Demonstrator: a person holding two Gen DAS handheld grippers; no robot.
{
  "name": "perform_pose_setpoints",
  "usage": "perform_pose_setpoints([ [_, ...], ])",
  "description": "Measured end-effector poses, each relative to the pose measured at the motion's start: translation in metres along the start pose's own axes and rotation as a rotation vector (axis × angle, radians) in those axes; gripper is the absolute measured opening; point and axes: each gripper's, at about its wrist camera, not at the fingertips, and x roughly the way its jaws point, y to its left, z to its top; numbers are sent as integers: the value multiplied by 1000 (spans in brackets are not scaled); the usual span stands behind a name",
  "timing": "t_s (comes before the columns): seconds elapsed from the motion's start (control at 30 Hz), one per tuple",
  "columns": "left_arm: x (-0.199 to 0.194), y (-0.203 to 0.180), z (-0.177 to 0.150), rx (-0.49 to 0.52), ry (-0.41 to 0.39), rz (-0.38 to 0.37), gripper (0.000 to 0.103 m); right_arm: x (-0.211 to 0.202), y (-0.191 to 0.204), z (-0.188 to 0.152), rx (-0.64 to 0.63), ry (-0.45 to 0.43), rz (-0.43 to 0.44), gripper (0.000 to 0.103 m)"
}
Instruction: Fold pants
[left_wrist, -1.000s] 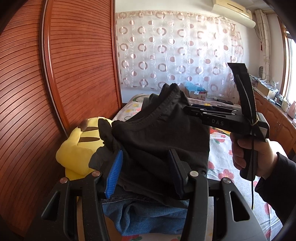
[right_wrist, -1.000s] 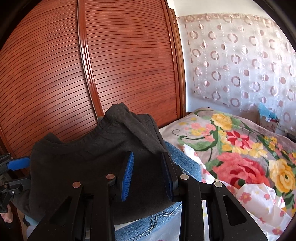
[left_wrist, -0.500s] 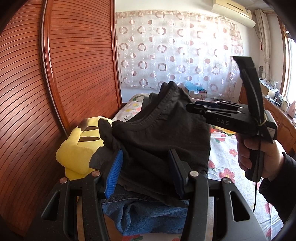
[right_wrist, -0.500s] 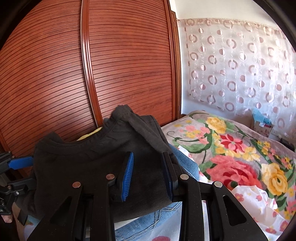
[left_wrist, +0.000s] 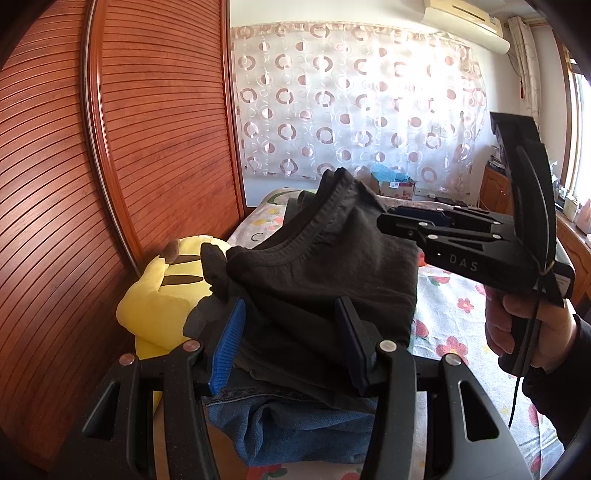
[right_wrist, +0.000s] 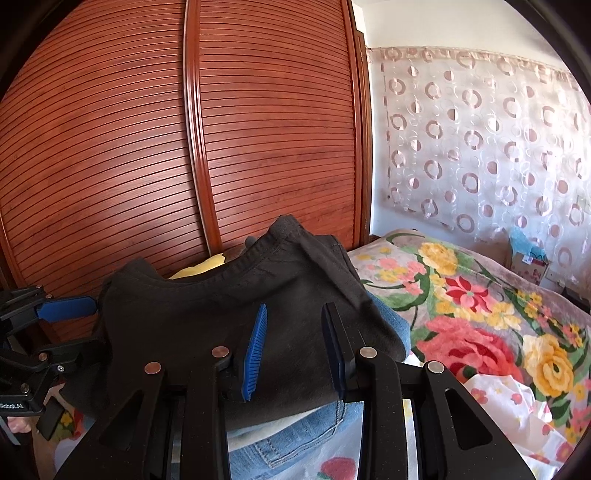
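Folded black pants (left_wrist: 317, 273) lie on top of a stack, over folded blue jeans (left_wrist: 295, 432). In the right wrist view the black pants (right_wrist: 207, 314) cover the jeans (right_wrist: 295, 432) too. My left gripper (left_wrist: 291, 343) is open, its blue-padded fingers just above the near edge of the black pants. My right gripper (right_wrist: 295, 347) is open over the pants' other side; it also shows in the left wrist view (left_wrist: 417, 221) beside the stack. Neither holds cloth.
A yellow plush toy (left_wrist: 162, 295) lies left of the stack against the wooden slatted wardrobe doors (left_wrist: 74, 184). The stack sits on a bed with a floral cover (right_wrist: 480, 317). A patterned curtain (left_wrist: 351, 110) hangs at the back.
The right gripper has drawn back a little to the right, off the pants. The pants stack and left gripper have stayed still.
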Motion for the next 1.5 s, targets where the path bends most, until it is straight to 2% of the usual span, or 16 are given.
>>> perform_pose_setpoints([
  [0.07,-3,-1,0,2,-2,1,53,-4,0,-1,4,0,1,32],
  [0.13,-5,-2,0,1,-6,-2,64,-6,1,-2,12,-1,-2,32],
  [0.3,-14,-6,2,5,-22,-8,78,-19,1,-9,38,-3,-3,32],
  [0.53,-27,-10,2,12,-39,-28,86,-39,6,-15,52,2,-16,32],
  [0.93,-58,-25,2,51,-74,-32,88,-77,27,-16,56,-27,-32,32],
  [1.27,-87,-48,0,78,-112,-58,88,-134,43,-30,81,-53,-101,32],
  [1.4,-100,-62,0,83,-132,-95,88,-168,50,-40,100,-66,-155,42],
  [1.5,-107,-77,-1,87,-137,-132,88,-196,57,-48,120,-72,-199,45],
])
